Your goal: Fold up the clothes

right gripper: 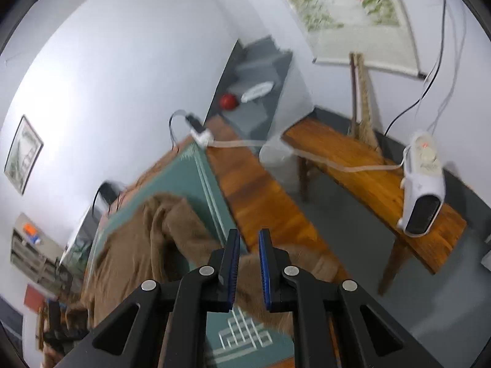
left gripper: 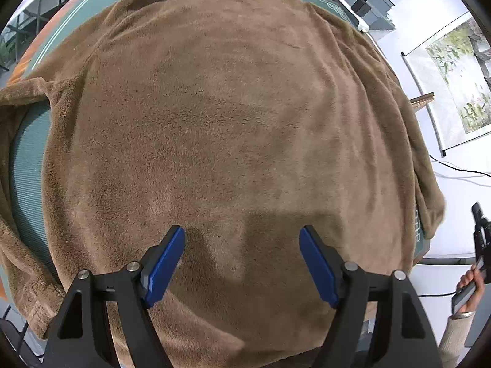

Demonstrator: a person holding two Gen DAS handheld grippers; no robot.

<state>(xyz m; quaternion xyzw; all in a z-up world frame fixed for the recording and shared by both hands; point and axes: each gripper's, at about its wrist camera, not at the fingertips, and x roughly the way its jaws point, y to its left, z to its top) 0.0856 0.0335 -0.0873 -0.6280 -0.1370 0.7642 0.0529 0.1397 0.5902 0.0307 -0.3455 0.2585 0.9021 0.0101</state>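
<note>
A brown fleece garment (left gripper: 221,128) lies spread flat over most of the green mat (left gripper: 29,165), its edges draping off the near and right sides. My left gripper (left gripper: 242,230) hovers open just above its near middle, blue pads (left gripper: 167,263) wide apart and holding nothing. In the blurred right wrist view the right gripper (right gripper: 248,236) is raised beyond the table's corner, its pads a narrow gap apart with nothing between them. Bunched folds of the garment (right gripper: 138,245) lie below and to its left. A hand (left gripper: 469,291) holds that right gripper (left gripper: 480,239) off the table's right side.
The mat (right gripper: 190,178) covers a wooden table (right gripper: 260,202). A power strip (right gripper: 202,135) with cables sits at its far corner. A wooden bench (right gripper: 353,159) beside it carries a white heater (right gripper: 423,190). A scroll painting (left gripper: 454,76) hangs on the wall.
</note>
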